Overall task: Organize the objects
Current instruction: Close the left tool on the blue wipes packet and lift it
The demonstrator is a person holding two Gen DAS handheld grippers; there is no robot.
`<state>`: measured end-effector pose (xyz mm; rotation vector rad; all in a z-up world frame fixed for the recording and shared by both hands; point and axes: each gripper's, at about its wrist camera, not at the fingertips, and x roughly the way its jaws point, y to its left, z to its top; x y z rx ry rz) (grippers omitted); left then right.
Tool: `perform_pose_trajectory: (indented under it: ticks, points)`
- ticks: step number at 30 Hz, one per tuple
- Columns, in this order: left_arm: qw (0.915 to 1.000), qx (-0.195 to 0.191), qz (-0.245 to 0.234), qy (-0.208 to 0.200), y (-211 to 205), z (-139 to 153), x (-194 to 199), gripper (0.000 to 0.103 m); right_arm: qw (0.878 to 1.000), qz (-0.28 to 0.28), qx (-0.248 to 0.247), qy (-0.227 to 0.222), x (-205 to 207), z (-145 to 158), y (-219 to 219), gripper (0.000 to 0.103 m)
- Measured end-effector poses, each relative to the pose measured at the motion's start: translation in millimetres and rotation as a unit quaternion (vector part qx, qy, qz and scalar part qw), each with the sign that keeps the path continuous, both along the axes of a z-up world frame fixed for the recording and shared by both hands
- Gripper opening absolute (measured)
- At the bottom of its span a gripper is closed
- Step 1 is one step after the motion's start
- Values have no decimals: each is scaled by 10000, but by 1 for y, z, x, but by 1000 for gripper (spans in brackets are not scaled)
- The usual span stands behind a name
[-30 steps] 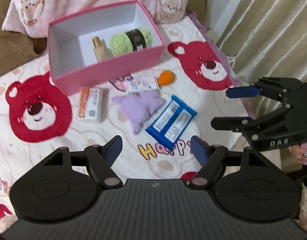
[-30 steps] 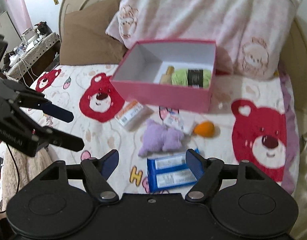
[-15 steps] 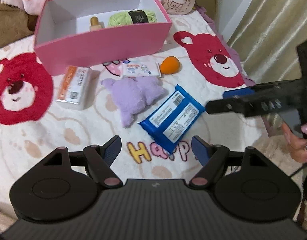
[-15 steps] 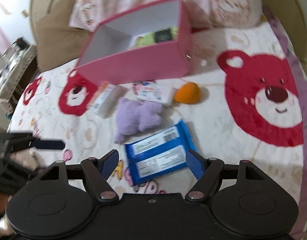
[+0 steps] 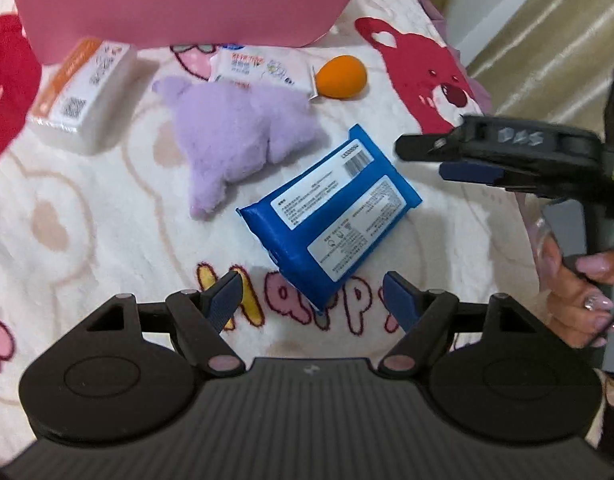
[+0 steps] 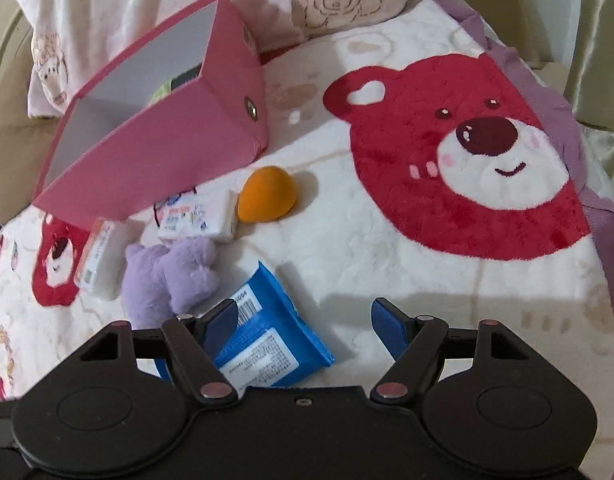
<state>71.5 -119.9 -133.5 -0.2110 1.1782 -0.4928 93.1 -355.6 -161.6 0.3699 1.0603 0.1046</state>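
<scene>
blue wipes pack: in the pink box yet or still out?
Out. The blue wipes pack lies flat on the bear blanket, in front of the pink box, with the open left gripper above its near end.

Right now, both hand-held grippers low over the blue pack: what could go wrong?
1. Both the left hand-held gripper and the right hand-held gripper stand open at the blue pack, so they might collide.
2. The purple plush lies close beside the pack; a finger could drag it.
3. The pack lies flat on the soft blanket, so the fingers may snag the fabric.
</scene>
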Motion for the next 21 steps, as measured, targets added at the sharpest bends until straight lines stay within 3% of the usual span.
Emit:
perform_pose_trajectory:
  ticks: [3,4,5,7,10,15,21]
  points:
    - [9998,141,144,-82,-1,-10,-1,73,9998,34,189,53,4,-7,-2,78]
    - [9997,130,164,-110,-1,-13,-2,65,9998,72,150,96,5,-9,0,77]
    - [9998,64,158,-108,-1,-15,-1,48,9997,140,97,146,7,-12,4,69]
    - [9991,-278,285,-123,4,-21,-1,36,9994,257,-83,197,8,-16,11,53]
    - [9983,-424,352,-177,6,-27,-2,29,9971,660,-311,199,7,-18,26,41]
    - [9980,-343,400,-351,10,-19,-2,26,9923,1064,-606,195,-5,-10,49,41]
    - [9957,-255,773,-432,43,-3,-10,26,9905,1337,-190,261,-19,-7,68,41]
